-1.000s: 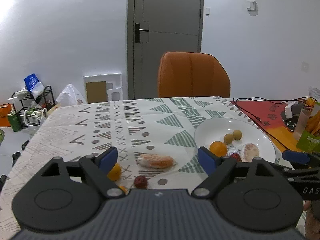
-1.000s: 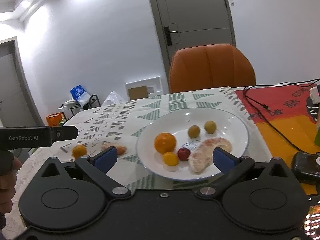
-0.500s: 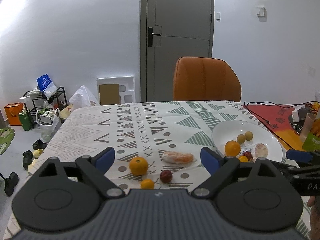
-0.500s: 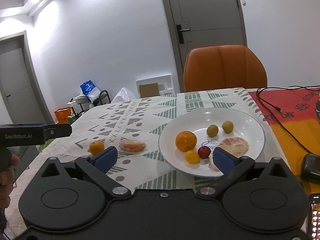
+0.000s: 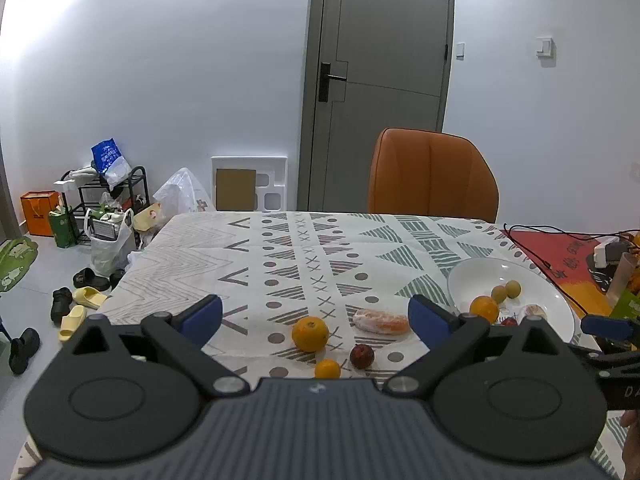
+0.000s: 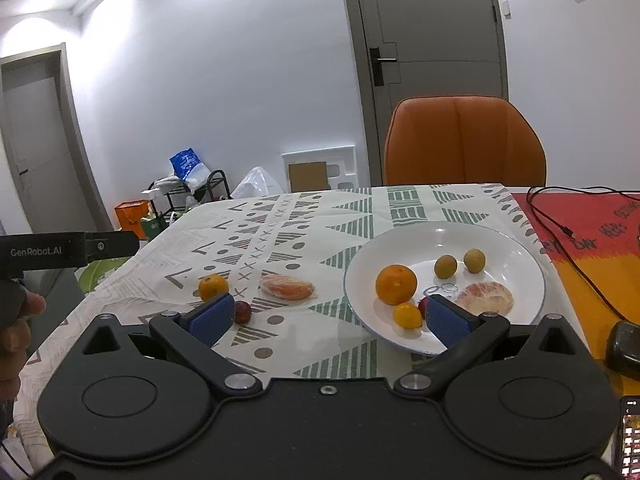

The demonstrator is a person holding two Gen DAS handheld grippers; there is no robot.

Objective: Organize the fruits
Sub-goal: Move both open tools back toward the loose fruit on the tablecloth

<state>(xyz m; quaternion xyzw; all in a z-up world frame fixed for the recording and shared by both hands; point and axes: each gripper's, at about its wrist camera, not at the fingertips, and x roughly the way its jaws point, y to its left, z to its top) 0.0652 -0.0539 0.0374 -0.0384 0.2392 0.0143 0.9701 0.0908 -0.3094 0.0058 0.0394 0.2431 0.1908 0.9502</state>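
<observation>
Two grippers, left gripper (image 5: 316, 318) and right gripper (image 6: 327, 318), hover with fingers spread wide and empty; four fruits (image 5: 310, 333) lie loose on the patterned tablecloth (image 5: 280, 264), others farther off on the white plate (image 6: 520, 252).

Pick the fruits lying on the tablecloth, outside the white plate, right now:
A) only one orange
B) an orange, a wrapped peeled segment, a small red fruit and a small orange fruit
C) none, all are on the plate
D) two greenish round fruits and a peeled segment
B: the left wrist view shows the orange, wrapped peeled segment, small red fruit and small orange fruit on the tablecloth, left of the white plate.
</observation>
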